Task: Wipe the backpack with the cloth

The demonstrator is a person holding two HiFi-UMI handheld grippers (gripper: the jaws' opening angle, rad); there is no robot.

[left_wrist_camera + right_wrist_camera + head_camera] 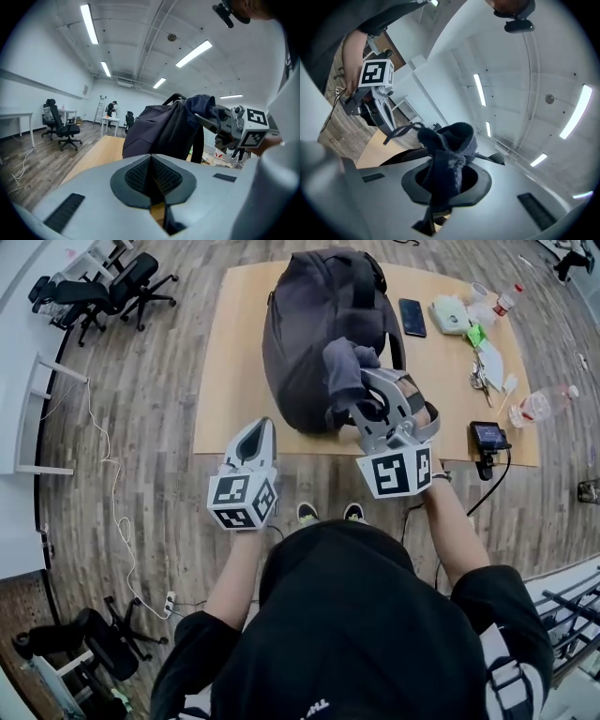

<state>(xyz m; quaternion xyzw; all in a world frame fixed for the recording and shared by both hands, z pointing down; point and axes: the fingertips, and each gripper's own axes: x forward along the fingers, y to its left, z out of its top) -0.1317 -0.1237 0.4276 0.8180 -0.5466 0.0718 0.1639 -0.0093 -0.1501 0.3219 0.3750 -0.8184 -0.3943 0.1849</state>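
Two hand-held grippers nearest, at the table's near edge. Left gripper (256,427): jaws pressed together, nothing between them; points toward the backpack (300,324), apart from it. Right gripper (367,381): jaws pinching a dark blue cloth (343,367), bunched above the pads. Cloth at the backpack's near face, high on its right side; contact not clear. Backpack dark grey; stands upright on the near part of the wooden table (234,381). Farther right on the table: black phone (412,317), plastic bottle (542,405), small clutter. Farthest, at upper left: black office chairs (103,292) on the wood floor (159,427).
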